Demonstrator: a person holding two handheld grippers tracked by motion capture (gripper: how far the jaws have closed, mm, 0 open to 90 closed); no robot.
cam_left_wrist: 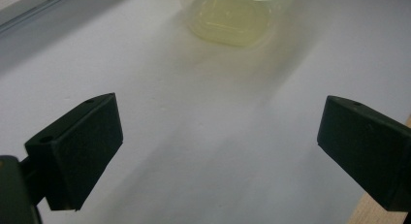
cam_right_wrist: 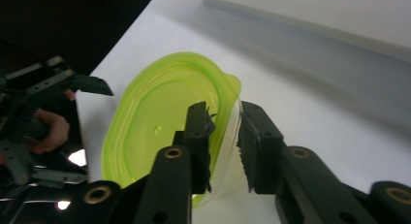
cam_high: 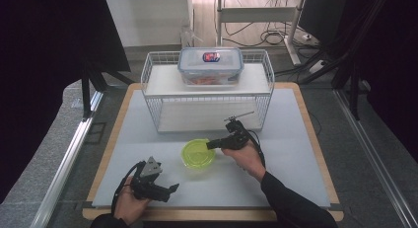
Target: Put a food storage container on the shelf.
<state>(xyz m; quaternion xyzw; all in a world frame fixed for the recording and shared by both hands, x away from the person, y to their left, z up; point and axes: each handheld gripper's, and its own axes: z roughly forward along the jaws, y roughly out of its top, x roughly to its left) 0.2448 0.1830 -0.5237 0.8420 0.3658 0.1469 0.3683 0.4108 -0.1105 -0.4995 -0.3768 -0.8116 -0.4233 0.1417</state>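
Note:
A yellow-green translucent bowl (cam_high: 196,155) (cam_right_wrist: 155,122) sits on the white mat in the middle of the table. My right gripper (cam_high: 211,145) (cam_right_wrist: 225,141) reaches in from the right and straddles the bowl's near rim. One jaw is inside and one outside, with a narrow gap left between the pads, so it is open. My left gripper (cam_high: 170,189) (cam_left_wrist: 218,146) rests low at the front left and points towards the bowl (cam_left_wrist: 232,15). Its jaws stand wide open with only bare mat between them.
A white wire rack (cam_high: 153,97) stands behind the bowl. On its upper shelf is a clear lidded box (cam_high: 210,65) holding something red. The white mat (cam_high: 291,154) covers a wooden tabletop, and dark curtains hang on both sides.

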